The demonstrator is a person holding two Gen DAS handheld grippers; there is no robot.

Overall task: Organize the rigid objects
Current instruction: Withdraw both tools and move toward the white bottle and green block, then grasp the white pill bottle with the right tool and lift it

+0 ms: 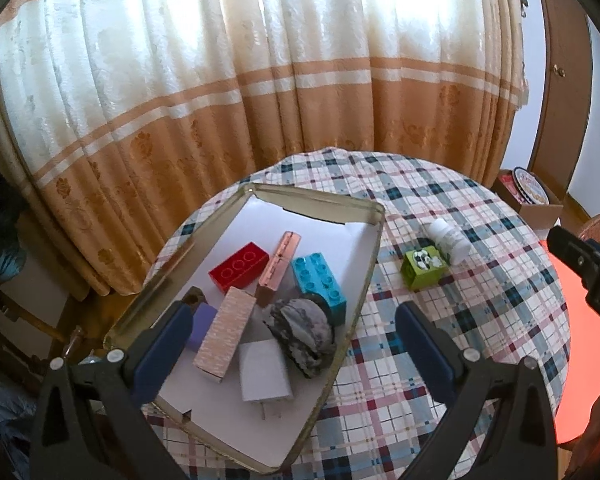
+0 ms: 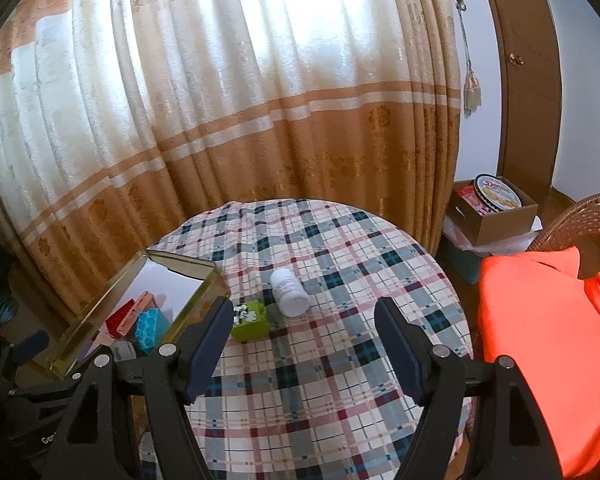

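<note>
Both grippers, left [image 1: 296,320] and right [image 2: 302,316], hang released; only the left view shows the tin's [image 1: 364,276] stone [image 1: 300,330] (green block [image 2: 251,320] and bottle [image 2: 289,293] lie outside).

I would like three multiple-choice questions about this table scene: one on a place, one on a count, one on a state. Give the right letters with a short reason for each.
1. Where is the green block?
A. in the tray
B. on the tablecloth, right of the tray
C. in a gripper

2. How many things lie on the tablecloth outside the tray?
A. two
B. four
C. none

3. How does the white bottle rest?
A. upright
B. on its side
C. in the tray

Key:
1 B, it sits on the cloth past the tray's right rim.
2 A, only the green block and the white bottle.
3 B, its round end faces the right wrist camera.
</note>
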